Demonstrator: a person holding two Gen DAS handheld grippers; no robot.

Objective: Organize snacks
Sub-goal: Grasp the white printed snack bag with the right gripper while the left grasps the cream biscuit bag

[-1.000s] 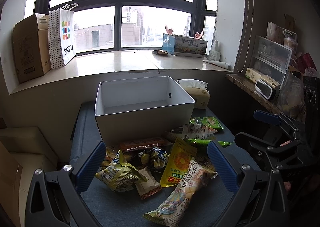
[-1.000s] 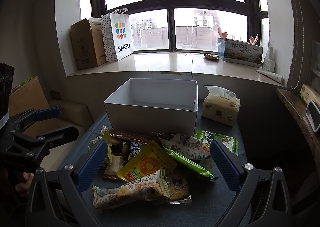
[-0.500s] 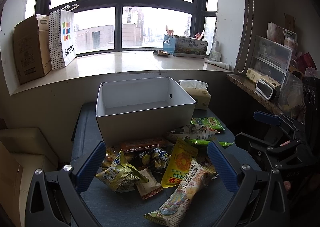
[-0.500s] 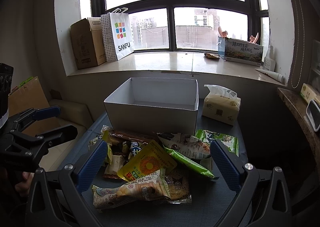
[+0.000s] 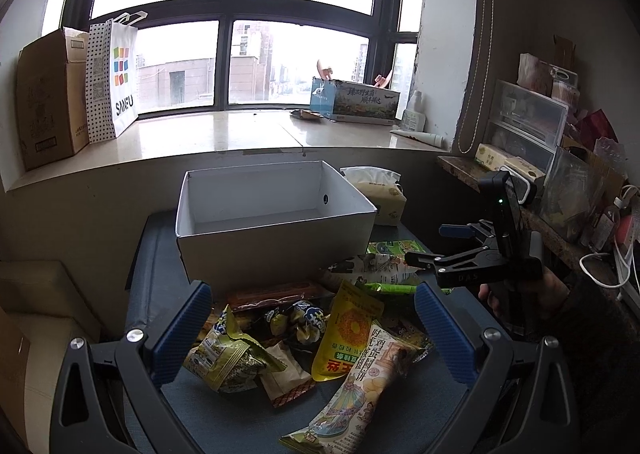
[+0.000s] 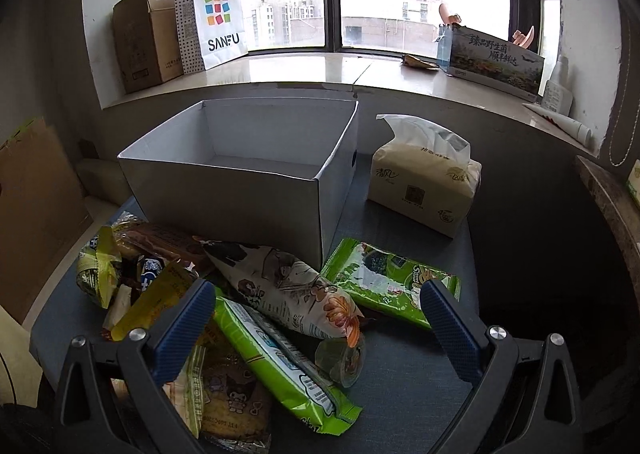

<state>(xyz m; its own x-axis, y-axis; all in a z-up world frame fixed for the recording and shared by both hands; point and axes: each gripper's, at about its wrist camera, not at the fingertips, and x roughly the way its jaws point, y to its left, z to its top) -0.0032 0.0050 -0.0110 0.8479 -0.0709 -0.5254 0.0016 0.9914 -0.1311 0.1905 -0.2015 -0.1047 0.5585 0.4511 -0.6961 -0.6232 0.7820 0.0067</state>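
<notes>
An empty white box (image 5: 276,230) (image 6: 224,181) stands at the back of a dark blue table (image 5: 240,422). A pile of snack packets lies in front of it: a yellow pouch (image 5: 346,334), a long biscuit pack (image 5: 360,386), a green-yellow bag (image 5: 228,358). In the right wrist view I see a white patterned bag (image 6: 288,286), a long green pack (image 6: 280,362) and a flat green seaweed pack (image 6: 388,286). My left gripper (image 5: 312,334) is open above the pile. My right gripper (image 6: 316,326) is open, low over the white bag and green pack; it also shows in the left wrist view (image 5: 480,254).
A tissue pack (image 6: 424,181) stands right of the box. The windowsill behind holds a cardboard box (image 5: 48,93), a SANFU bag (image 6: 216,13) and a printed carton (image 6: 496,57). Shelves with drawers (image 5: 524,121) line the right wall. Cardboard (image 6: 36,209) leans at the left.
My right gripper has moved forward and down, close over the snacks on the right side of the pile. My left gripper has barely moved. Both stay open.
</notes>
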